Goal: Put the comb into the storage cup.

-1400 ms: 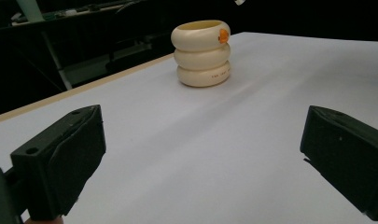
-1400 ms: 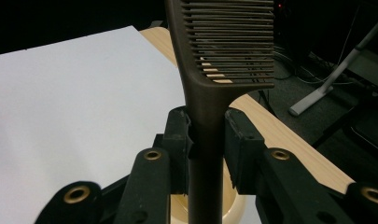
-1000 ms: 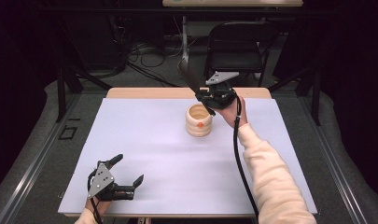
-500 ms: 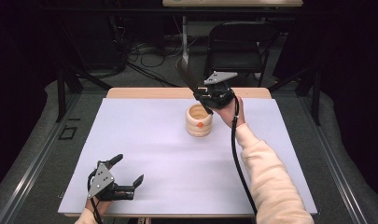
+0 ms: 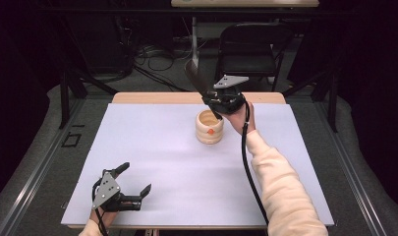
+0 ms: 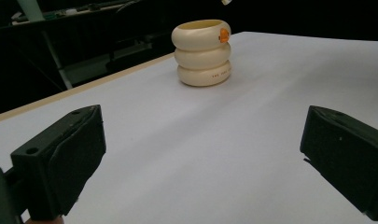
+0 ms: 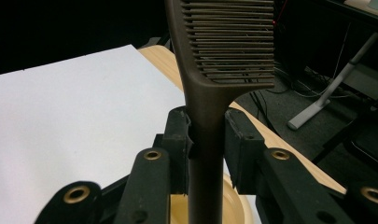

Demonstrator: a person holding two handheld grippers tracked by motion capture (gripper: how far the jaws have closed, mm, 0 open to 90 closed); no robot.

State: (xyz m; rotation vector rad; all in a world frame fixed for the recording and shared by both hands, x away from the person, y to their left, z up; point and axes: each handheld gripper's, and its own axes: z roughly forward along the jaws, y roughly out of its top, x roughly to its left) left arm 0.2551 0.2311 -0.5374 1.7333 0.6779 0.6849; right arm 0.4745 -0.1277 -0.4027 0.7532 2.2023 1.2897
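High view shows your right gripper point(image 5: 212, 101), clamped on the comb point(image 5: 196, 79), barely shifted above the holder point(image 5: 209, 129), so insertion seems pending; your left gripper point(image 5: 133, 183) stays parted.

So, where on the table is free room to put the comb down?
The white sheet is bare between the cream holder and the left gripper, also along its left and near-right parts. It is crowded only at the holder, where the right gripper holds the comb.
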